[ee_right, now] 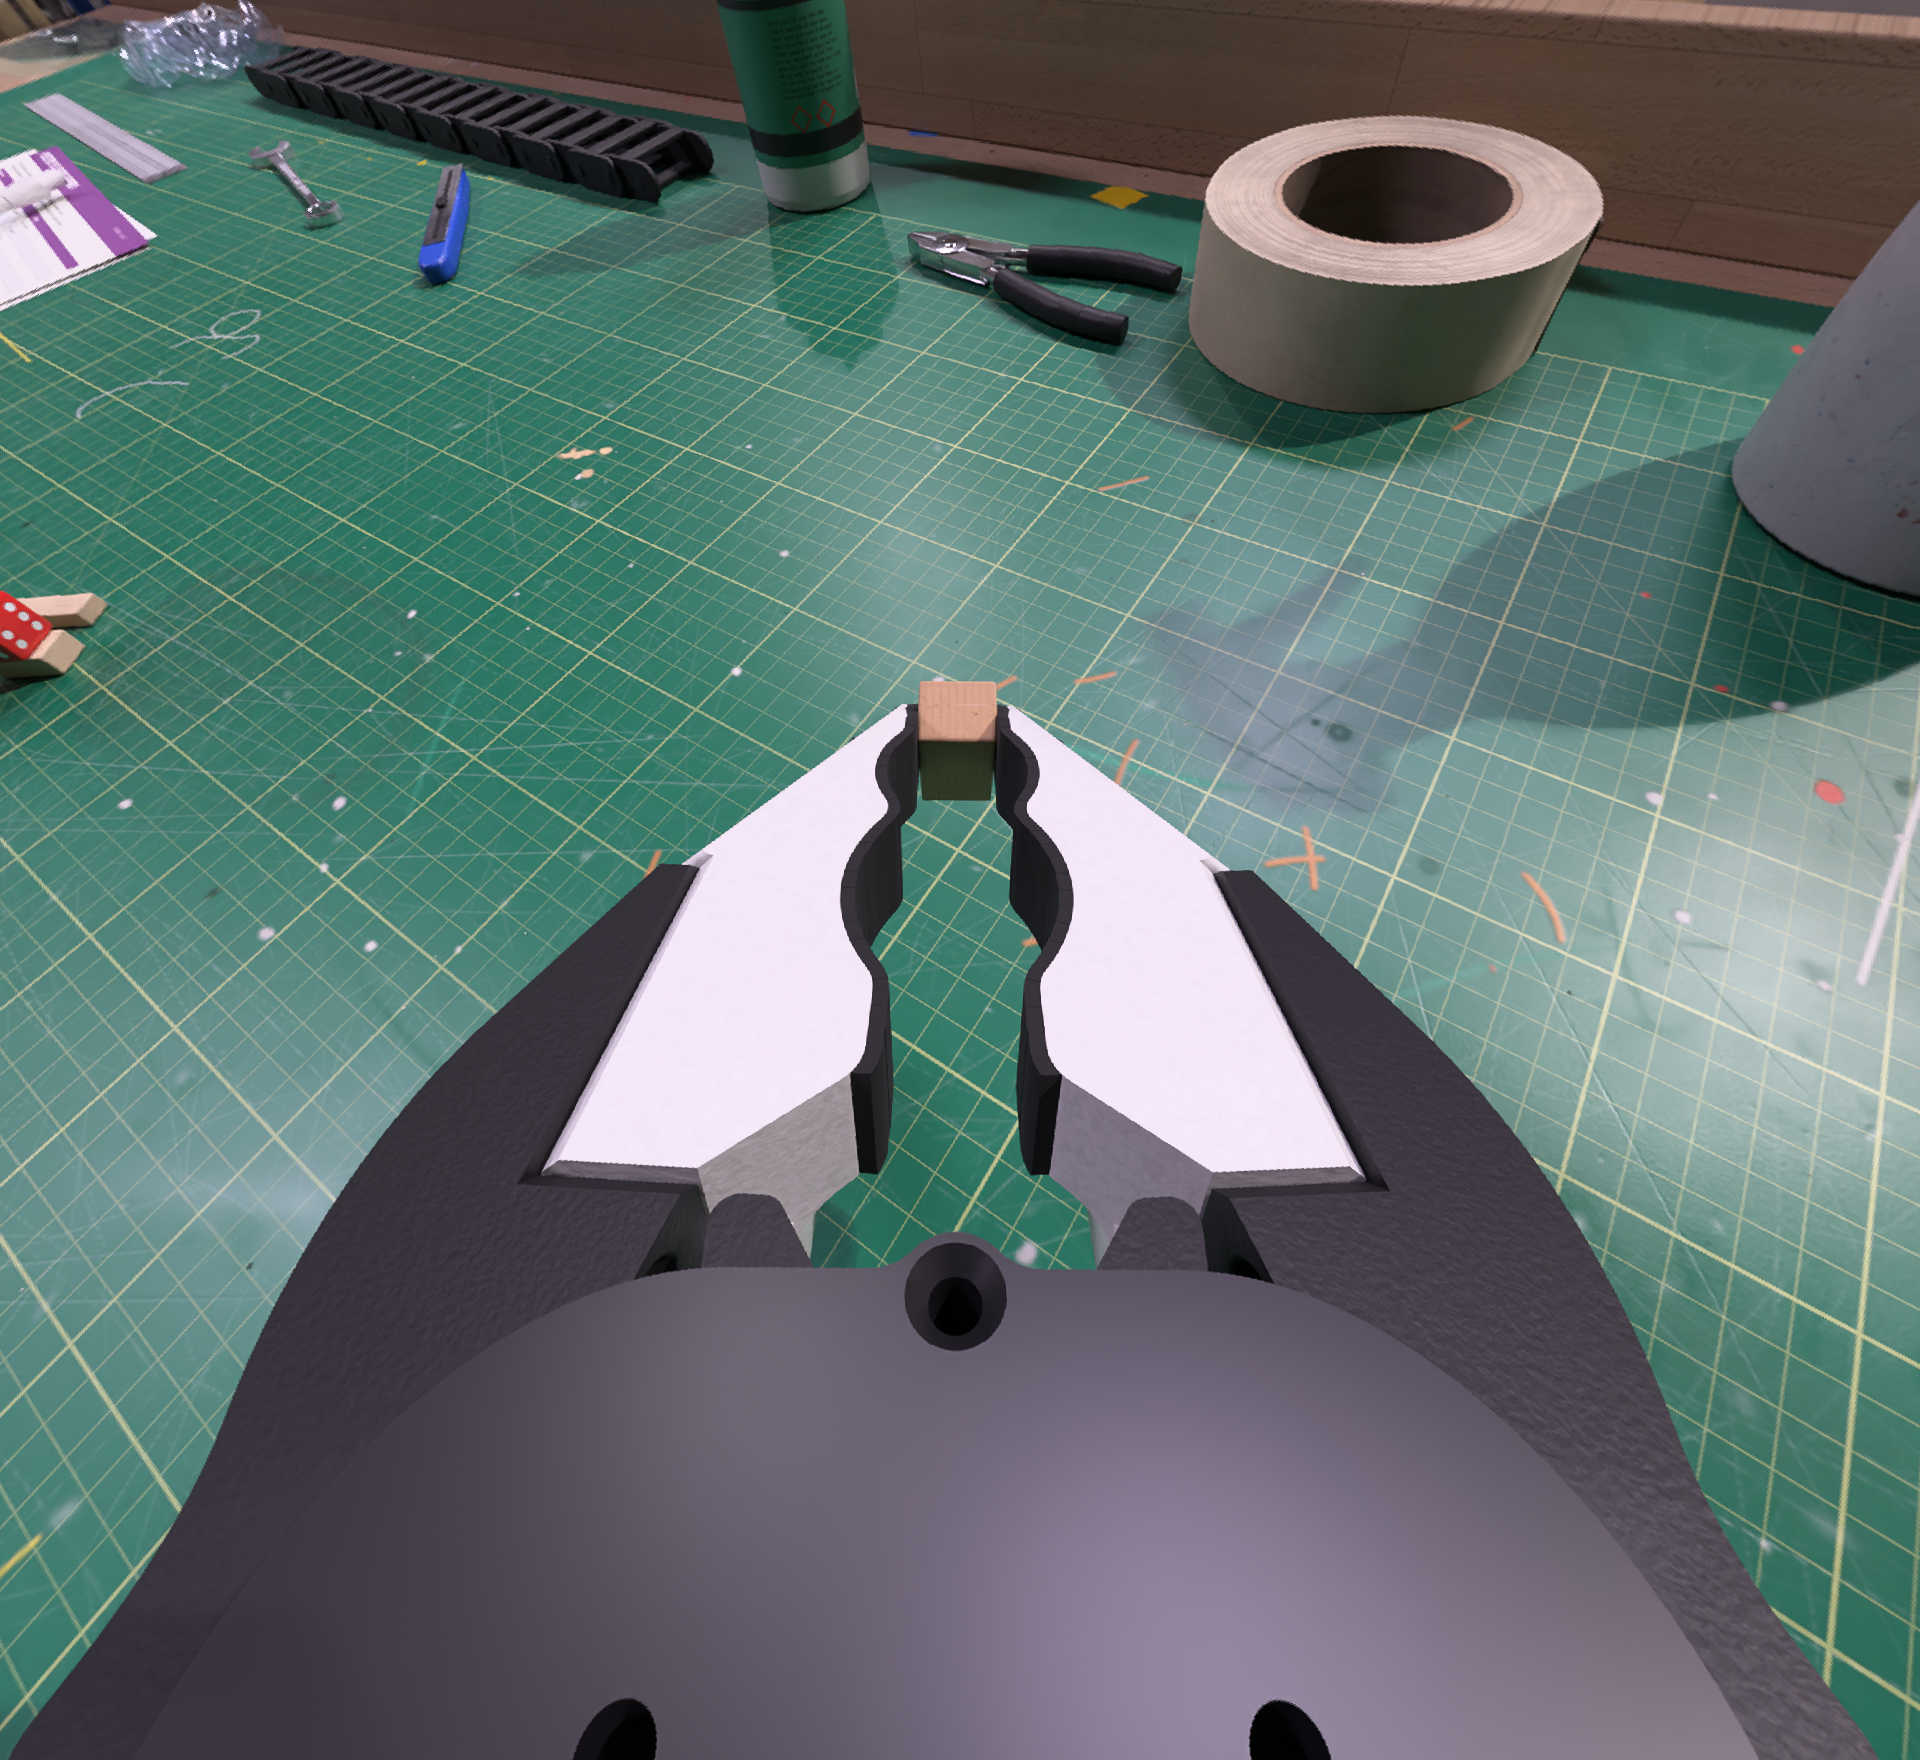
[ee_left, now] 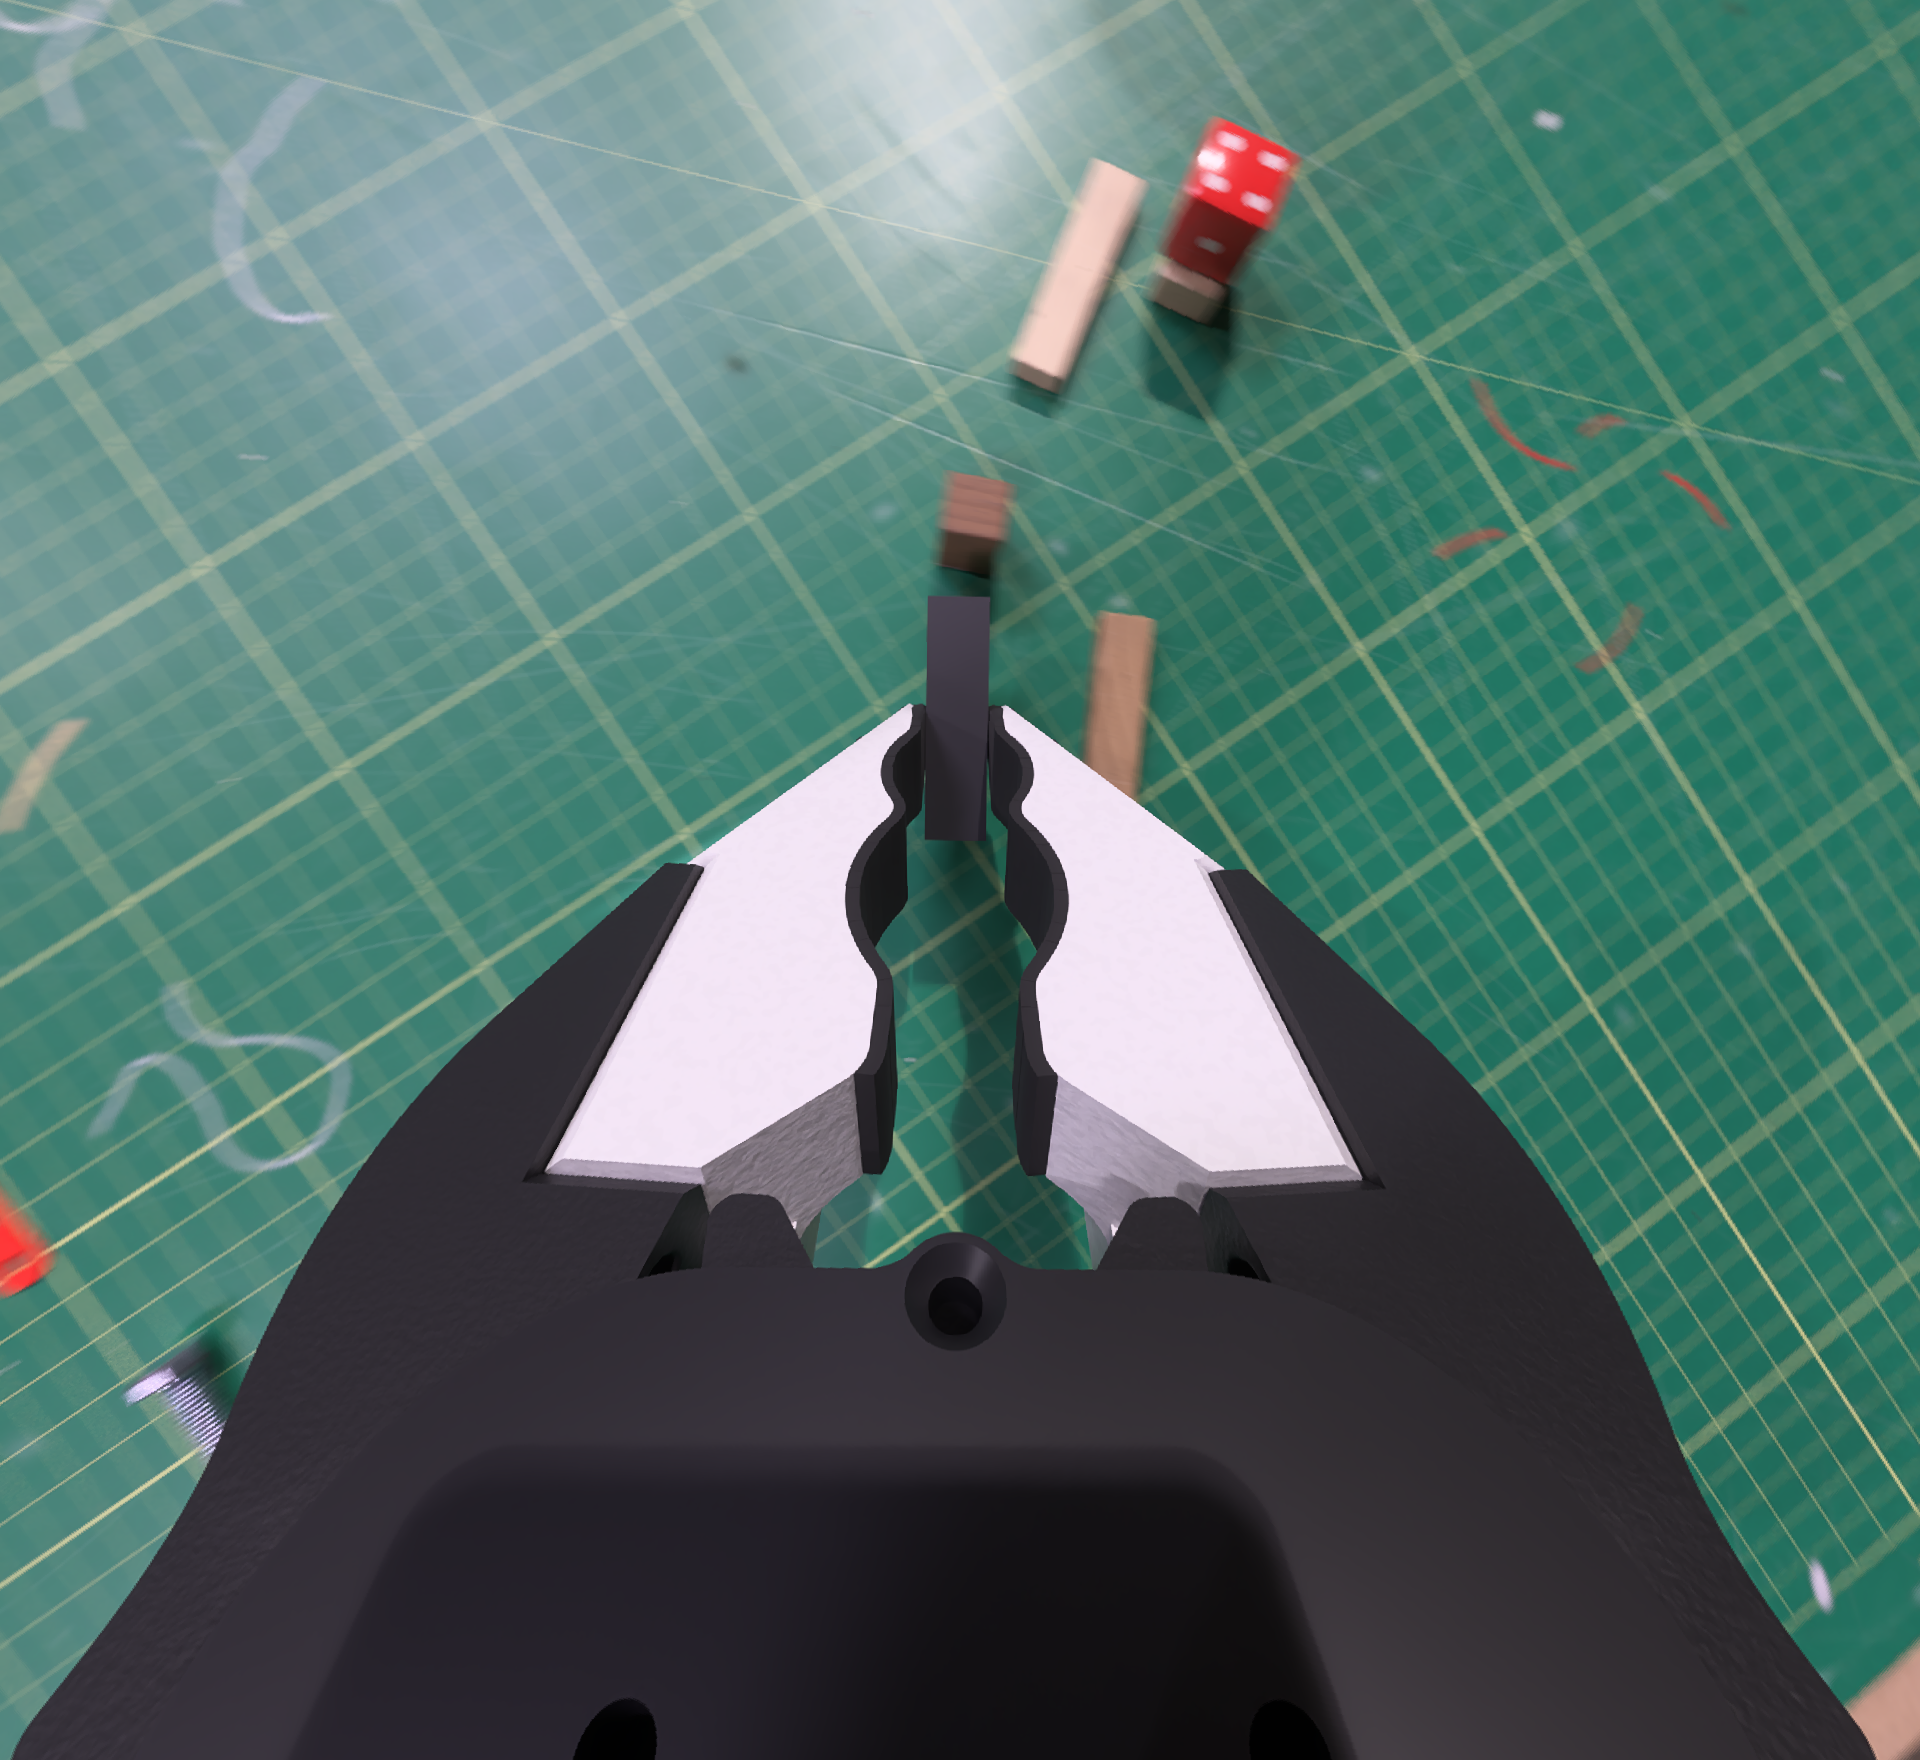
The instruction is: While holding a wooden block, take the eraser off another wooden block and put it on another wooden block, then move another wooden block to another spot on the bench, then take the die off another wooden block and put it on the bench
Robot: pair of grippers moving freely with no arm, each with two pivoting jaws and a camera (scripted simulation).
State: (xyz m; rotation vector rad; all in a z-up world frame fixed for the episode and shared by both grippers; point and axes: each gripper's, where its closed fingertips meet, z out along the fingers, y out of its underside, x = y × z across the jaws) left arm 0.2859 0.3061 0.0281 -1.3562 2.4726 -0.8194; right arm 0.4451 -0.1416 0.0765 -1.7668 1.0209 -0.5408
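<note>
Left gripper (ee_left: 956,723) gripping eraser (ee_left: 956,671), right gripper (ee_right: 957,723) gripping wooden block (ee_right: 957,713)

Left wrist view: camera behind left gripper (ee_left: 954,723), pitched steeply down at green tabletop (ee_left: 416,360), fairly near; only mat fills frame, far objects slightly blurred. Red die (ee_left: 1226,193) on small block at 1 o'clock.

Right wrist view: camera behind right gripper (ee_right: 956,734), shallower tilt, facing across tabletop (ee_right: 520,463) to wooden back rail (ee_right: 1351,69) at 12 o'clock, warehouse floor beyond.

Shared: die (ee_right: 19,627) with pale blocks, at 9 o'clock edge in right wrist view.
</note>
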